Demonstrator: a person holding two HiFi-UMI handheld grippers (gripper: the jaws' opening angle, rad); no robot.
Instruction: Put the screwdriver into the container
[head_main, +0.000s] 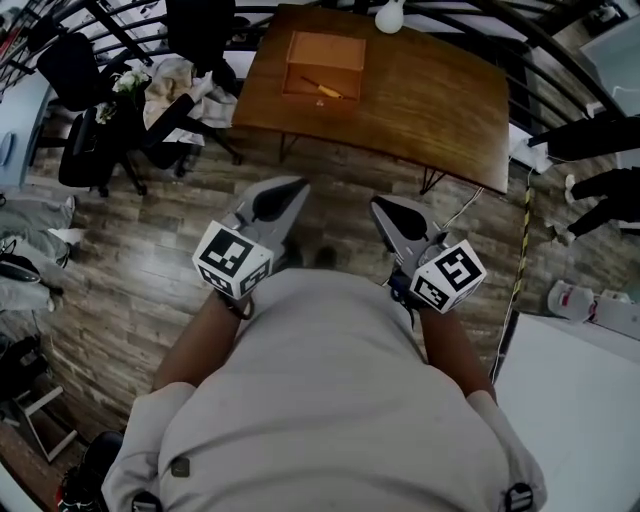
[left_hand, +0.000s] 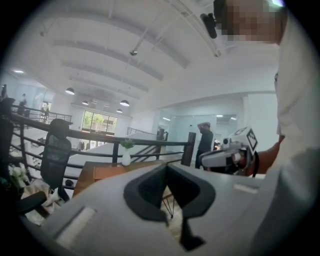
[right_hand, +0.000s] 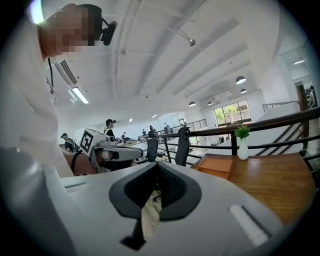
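- Lower centre, close against the person's body: the grey left gripper (head_main: 293, 188) and grey right gripper (head_main: 382, 206) both have their jaws closed together and hold nothing.
- Top of frame, well apart from both: a brown wooden table (head_main: 440, 100).
- On it is a shallow orange-brown wooden container (head_main: 325, 50). The small yellow-handled screwdriver (head_main: 322, 88) seems to lie inside it already, as the task wants, so I judge no carry is due.
- Its long axis runs diagonally, with the shaft pointing to the upper left and the handle to the lower right.

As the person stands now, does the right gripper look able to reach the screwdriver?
Probably not yet. The right gripper, shut, hangs over floor well short of the table, and the screwdriver lies farther in at the container. Nothing blocks the way; a step forward should do.
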